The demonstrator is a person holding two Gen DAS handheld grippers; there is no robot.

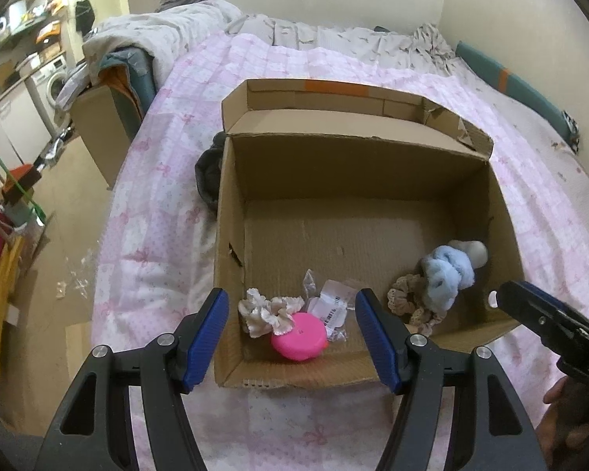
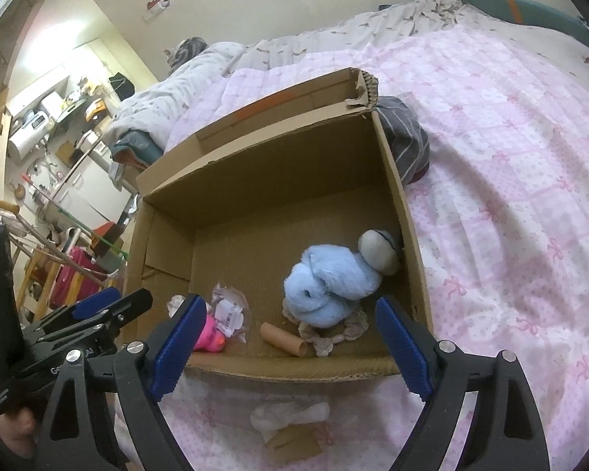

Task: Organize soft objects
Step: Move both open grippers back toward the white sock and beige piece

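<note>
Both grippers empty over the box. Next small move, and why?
Probably lower the right gripper toward the white soft wad on the pink bedspread. It lies outside the cardboard box, just before its near wall, while the blue fluffy scrunchie already sits inside. Jaws are open.

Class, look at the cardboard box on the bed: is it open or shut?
Open. The box's top flap is folded back, so its floor shows, with the blue scrunchie and pink toy inside.
</note>
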